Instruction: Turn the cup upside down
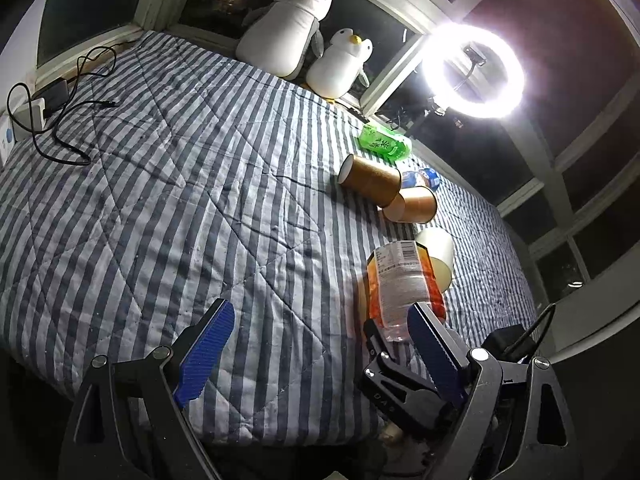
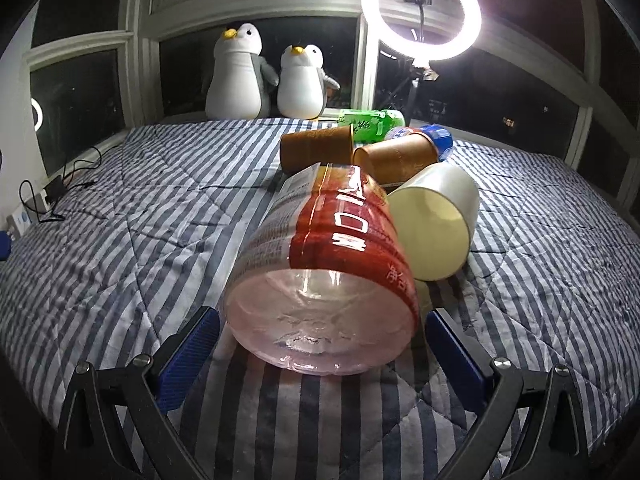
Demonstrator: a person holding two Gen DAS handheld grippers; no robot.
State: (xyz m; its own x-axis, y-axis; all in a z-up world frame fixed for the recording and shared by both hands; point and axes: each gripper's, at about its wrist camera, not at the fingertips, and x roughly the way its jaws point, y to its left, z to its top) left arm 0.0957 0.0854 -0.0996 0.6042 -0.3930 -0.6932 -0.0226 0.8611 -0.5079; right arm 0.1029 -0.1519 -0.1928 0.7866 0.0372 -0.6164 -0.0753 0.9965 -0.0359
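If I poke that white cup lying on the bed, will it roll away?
Probably a little: the white cup lies on its side, so it can roll. The red-labelled bottle beside it and the soft striped quilt would likely stop it soon.

A bed [image 1: 168,208] covered with a blue-and-white striped quilt carries everything. A red-labelled bottle [image 2: 332,264] lies on its side on the quilt. Touching its right flank lies a white cup [image 2: 436,224], also tipped over. Beyond the bottle lie two brown cups [image 2: 316,152], then a green bottle [image 2: 370,122] and a blue-capped bottle [image 2: 434,138]. Far left of the red-labelled bottle, black cables [image 1: 68,120] trail across the quilt.
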